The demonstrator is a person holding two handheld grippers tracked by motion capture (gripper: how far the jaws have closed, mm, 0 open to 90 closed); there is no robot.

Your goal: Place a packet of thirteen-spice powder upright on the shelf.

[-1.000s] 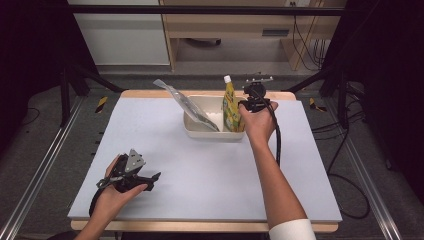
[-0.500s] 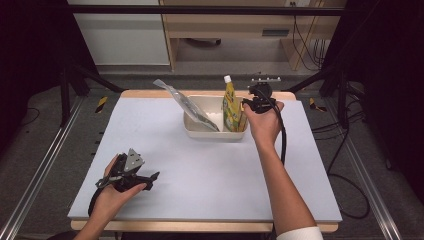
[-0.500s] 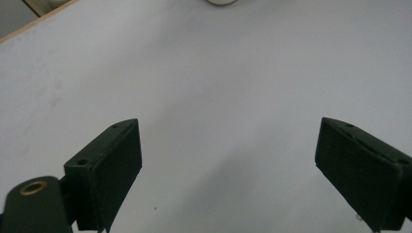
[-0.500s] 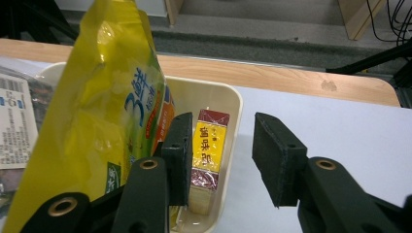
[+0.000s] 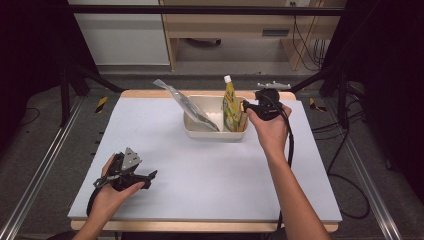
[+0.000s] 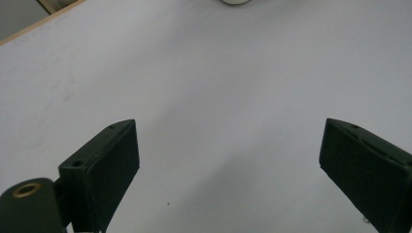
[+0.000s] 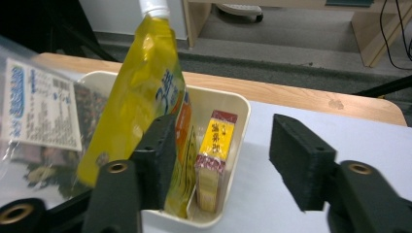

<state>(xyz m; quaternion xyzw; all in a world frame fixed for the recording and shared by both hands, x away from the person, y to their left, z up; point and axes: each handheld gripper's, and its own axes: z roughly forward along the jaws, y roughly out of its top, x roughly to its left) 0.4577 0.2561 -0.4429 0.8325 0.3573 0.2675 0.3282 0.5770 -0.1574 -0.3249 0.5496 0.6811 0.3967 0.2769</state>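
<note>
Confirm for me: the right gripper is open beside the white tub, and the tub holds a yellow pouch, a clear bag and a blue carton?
Not quite: the small carton is yellow and red, not blue, as the right gripper view shows. The rest holds: the right gripper is open beside the white tub, with the yellow pouch and clear bag inside.

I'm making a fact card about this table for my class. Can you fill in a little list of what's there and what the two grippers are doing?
Table: white table top
Bin: cream bin at the far middle of the table
In the bin: yellow pouch with white cap, upright; small yellow and red box beside it; clear bag leaning out to the left
Right gripper: jaws open, at the bin's right end, holding nothing
Left gripper: jaws open, over bare table near the front left
</note>
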